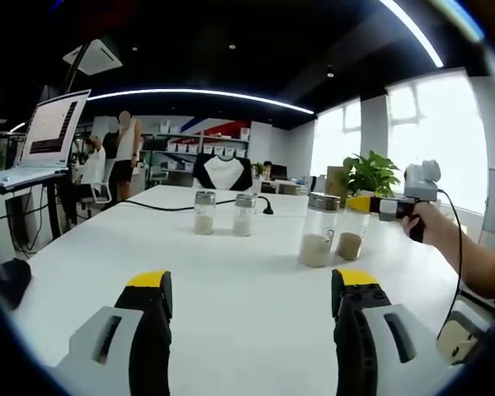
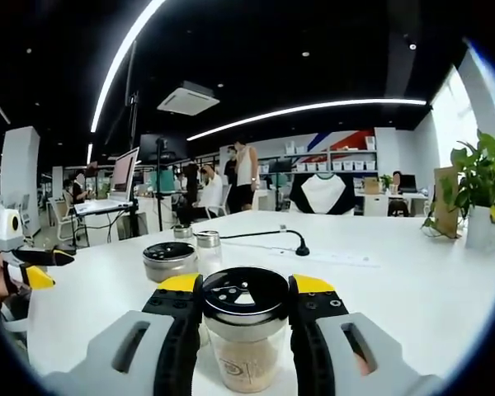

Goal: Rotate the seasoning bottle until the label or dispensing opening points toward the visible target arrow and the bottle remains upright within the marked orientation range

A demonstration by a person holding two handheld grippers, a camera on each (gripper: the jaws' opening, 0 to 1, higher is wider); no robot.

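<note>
Clamping right gripper (image 2: 244, 290) jaws on seasoning bottle (image 2: 244, 334) just under its perforated cap (image 2: 244, 294), upright on white table (image 2: 412, 280); best turned slowly about vertical axis, grip firm, no tilt. Left gripper (image 1: 252, 299) jaws apart, holding nothing. Target arrow, orientation marks not made out; label partly hidden by jaws.

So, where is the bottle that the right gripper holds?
In the right gripper view the bottle stands low and central between the right gripper's jaws, on the white table, with another bottle just behind it.

Open office: white table (image 1: 231, 272), bright windows (image 1: 433, 124), curved ceiling light strip (image 2: 313, 107).
</note>
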